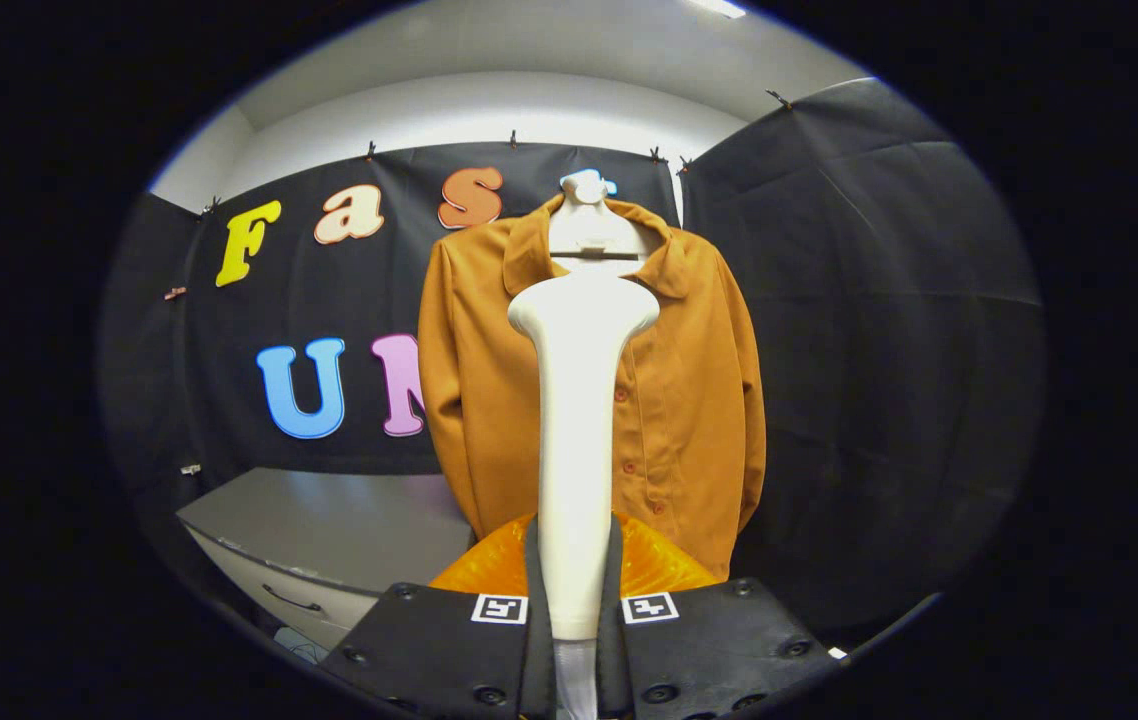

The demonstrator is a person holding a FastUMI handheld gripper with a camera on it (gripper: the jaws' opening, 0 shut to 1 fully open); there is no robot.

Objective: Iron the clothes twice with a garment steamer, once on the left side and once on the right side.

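A white garment steamer (577,420) stands upright between my fingers, its wide head at the top. My gripper (575,575) is shut on the steamer's handle, both fingers pressing its sides. Beyond it hangs an orange-brown button-up shirt (689,390) on a white mannequin torso (593,232), in front of the black booth wall. The steamer head sits in line with the shirt's chest, near the button line, and I cannot tell whether it touches the cloth. The steamer hides the shirt's middle strip.
A grey table top (329,525) with a drawer front and handle (291,602) lies low to the left of the shirt. Black cloth walls close in behind and to the right. A white ceiling shows above.
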